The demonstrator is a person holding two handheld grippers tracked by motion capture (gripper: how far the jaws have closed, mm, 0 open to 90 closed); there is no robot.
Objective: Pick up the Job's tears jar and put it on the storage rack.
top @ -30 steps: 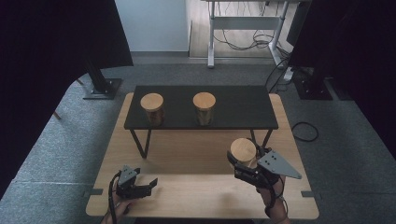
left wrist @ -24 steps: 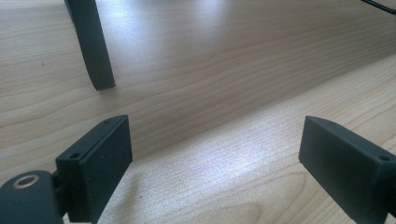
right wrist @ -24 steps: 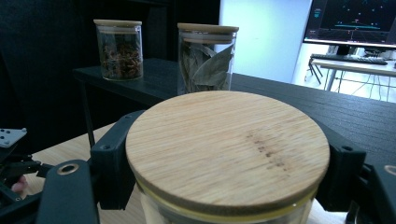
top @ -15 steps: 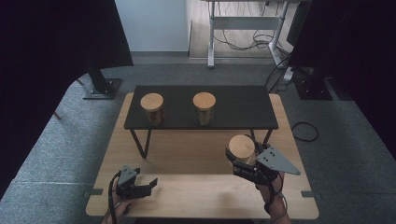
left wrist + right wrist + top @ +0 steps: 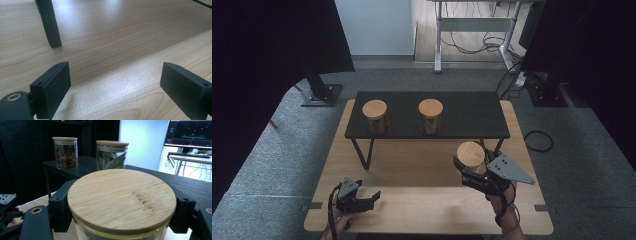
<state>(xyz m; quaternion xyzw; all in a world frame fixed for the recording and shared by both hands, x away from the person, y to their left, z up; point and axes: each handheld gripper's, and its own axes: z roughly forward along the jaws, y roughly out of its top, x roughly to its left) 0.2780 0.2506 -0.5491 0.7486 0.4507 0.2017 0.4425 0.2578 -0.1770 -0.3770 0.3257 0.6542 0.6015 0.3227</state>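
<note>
Right tool (image 5: 470,167), jaws clamped on either side of a glass jar with a round bamboo lid (image 5: 470,153), held over the right half of the light wooden surface (image 5: 422,165), just in front of the low black shelf (image 5: 472,112). In the right gripper view that lid (image 5: 121,196) sits big and close between the two black jaws, wood grain plain to see.

Left tool (image 5: 360,199) down at the near left edge, jaws spread wide apart with nothing but bare wood between them; the left gripper view puts one black shelf leg (image 5: 49,23) standing on the surface ahead.

Up on the black shelf, two more bamboo-lidded glass jars stand apart: the left one (image 5: 375,115) with reddish-brown bits inside, the right one (image 5: 431,115) holding large dried leaves.

Around the surface, grey carpet floor (image 5: 277,160), dark curtains (image 5: 257,55) on both sides, a pale wall (image 5: 374,25) at the back, and a white desk frame (image 5: 474,25) with cables hanging beneath. A lit monitor (image 5: 191,132) shows in the right gripper view.
</note>
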